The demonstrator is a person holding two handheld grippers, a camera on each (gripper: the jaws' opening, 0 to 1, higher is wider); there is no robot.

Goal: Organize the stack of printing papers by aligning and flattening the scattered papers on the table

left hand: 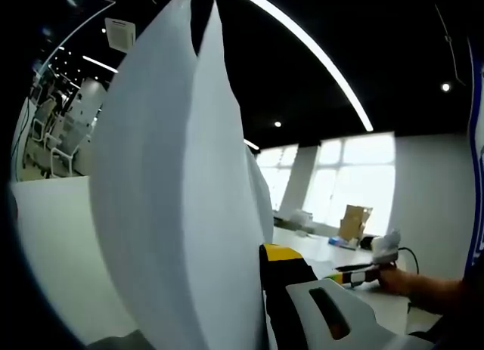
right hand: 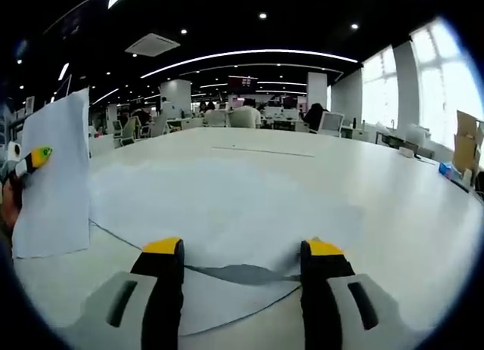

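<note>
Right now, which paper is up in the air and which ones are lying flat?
The sheet clamped in the left hand-held gripper stands upright, lifted off the table. The other papers lie flat on the table before the open right hand-held gripper.

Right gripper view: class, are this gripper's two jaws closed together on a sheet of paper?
No. The right gripper has its jaws wide apart, with the flat papers on the table visible between them.

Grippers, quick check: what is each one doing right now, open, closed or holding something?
Left gripper: shut on a sheet of paper, lifted upright off the table.
Right gripper: open, holding nothing, above papers lying flat.
</note>
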